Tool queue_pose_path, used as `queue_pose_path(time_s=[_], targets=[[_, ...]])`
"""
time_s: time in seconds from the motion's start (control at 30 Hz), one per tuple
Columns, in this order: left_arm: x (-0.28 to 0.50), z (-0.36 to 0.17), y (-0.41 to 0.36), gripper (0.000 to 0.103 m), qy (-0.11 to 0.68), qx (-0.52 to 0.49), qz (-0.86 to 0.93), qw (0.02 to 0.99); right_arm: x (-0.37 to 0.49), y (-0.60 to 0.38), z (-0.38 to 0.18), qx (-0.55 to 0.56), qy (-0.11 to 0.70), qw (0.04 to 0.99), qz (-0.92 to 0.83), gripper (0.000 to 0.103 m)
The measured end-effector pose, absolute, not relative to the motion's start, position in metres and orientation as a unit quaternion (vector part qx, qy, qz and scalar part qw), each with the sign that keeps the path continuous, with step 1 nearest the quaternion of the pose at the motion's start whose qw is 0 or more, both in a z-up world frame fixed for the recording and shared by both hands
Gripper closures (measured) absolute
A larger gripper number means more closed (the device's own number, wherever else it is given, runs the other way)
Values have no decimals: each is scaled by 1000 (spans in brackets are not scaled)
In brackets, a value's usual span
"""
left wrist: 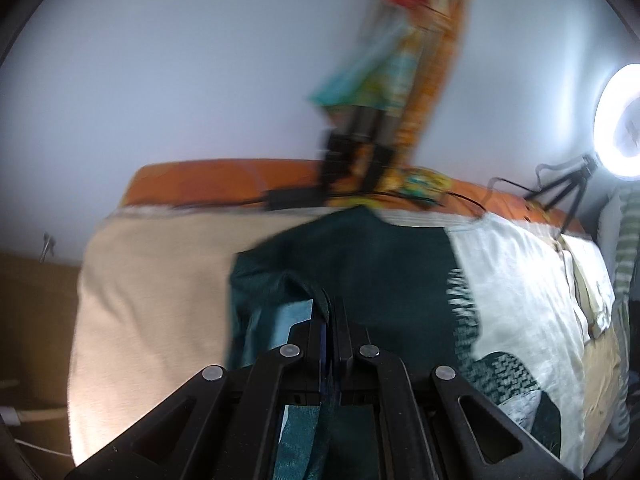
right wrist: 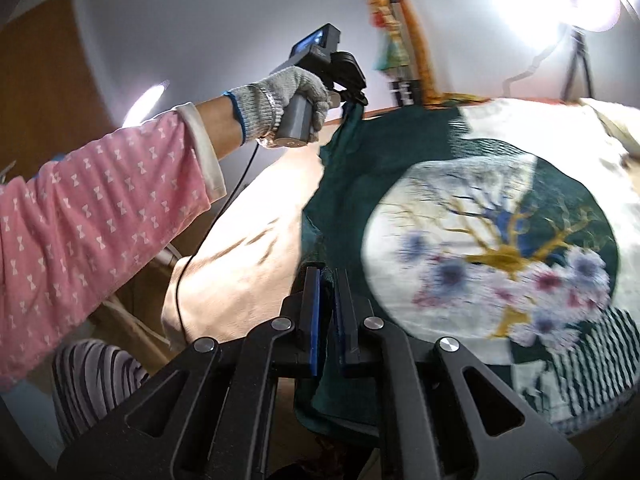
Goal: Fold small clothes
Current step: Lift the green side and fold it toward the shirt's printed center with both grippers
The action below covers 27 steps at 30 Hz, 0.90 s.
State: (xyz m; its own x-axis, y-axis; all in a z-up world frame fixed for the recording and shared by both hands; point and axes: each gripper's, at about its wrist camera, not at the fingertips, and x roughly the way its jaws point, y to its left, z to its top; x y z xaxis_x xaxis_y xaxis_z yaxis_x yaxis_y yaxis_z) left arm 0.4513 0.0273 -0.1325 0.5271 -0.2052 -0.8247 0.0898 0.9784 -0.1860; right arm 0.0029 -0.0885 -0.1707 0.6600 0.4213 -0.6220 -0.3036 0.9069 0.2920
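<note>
Both grippers were pinched on cloth (right wrist: 352,184): the left gripper (left wrist: 330,312) raised in a gloved hand (right wrist: 280,104), the right gripper (right wrist: 327,280) lower.

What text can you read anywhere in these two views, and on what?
None legible.
Colourful hanging: red and yellow patches that may carry print, too blurred to read.
Left gripper screen: lit blue, nothing readable.
Green cloth: tree-and-flower print only, no lettering.
Ring light: no markings visible.
</note>
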Motion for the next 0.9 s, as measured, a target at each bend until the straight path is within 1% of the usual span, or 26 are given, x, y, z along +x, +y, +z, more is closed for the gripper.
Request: queue_pose_path(time_s=[0.13, 0.3, 0.6, 0.63, 0.67, 0.7, 0.73, 0.8, 0.83, 0.9], targets=[[462, -137, -32, 103, 487, -28, -102, 867, 0, -119, -172, 116, 366, 908, 166, 96], [476, -160, -98, 103, 504, 5, -110, 856, -3, -153, -182, 165, 383, 900, 128, 96], [487, -193, -171, 102, 515, 57, -117, 847, 0, -172, -206, 197, 417, 879, 118, 96], [486, -196, -174, 98, 519, 64, -120, 844, 0, -172, -207, 199, 419, 878, 120, 96], [484, -196, -176, 90, 520, 69, -124, 842, 1, -171, -207, 200, 420, 877, 122, 96], [482, -193, -177, 68, 521, 73, -130, 840, 2, -171, -207, 200, 420, 877, 124, 96], [478, -189, -175, 64, 518, 74, -137, 841, 1, -170, -205, 198, 418, 878, 122, 96], [470, -174, -170, 64, 513, 74, -154, 842, -2, -172, -200, 205, 412, 878, 128, 96], [465, -166, -165, 59, 510, 69, -157, 843, -2, -173, -199, 211, 411, 877, 132, 96], [451, -142, -148, 55, 499, 42, -176, 848, -2, -174, -199, 222, 412, 872, 144, 96]])
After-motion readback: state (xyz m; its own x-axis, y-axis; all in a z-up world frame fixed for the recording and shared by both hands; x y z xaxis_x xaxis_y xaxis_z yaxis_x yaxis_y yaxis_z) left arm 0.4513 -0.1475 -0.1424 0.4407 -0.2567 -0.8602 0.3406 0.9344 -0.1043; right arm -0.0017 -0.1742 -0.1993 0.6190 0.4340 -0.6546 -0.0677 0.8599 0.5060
